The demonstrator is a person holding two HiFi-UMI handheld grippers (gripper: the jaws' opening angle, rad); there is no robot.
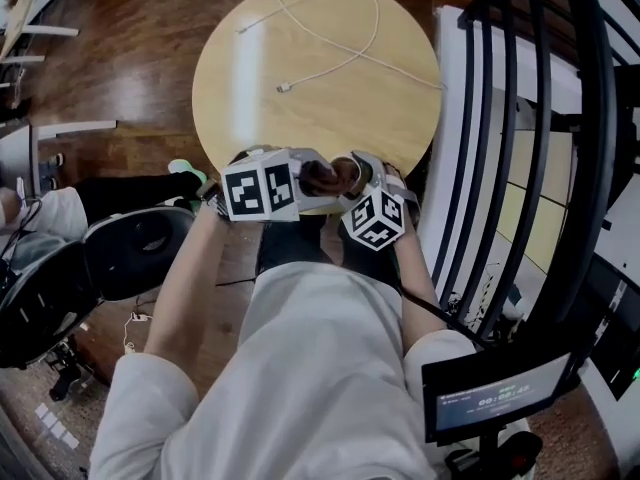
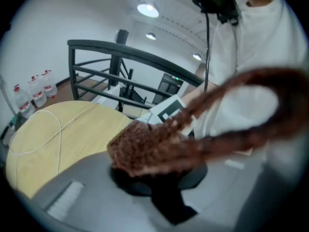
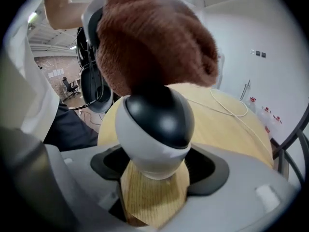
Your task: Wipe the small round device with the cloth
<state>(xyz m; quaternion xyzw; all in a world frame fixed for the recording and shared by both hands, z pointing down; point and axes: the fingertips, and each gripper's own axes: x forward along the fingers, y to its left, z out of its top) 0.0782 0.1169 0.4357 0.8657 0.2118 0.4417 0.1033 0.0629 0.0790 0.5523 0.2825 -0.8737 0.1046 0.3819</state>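
At the table's near edge, cloth covers the device, cable beyond.

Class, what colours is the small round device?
The device is black on top, light grey below; right gripper view shows it best.

**Open-plan office or studio interior.**
A round wooden table, black metal railing, office chair, wooden floor, ceiling lamps and stored water bottles.
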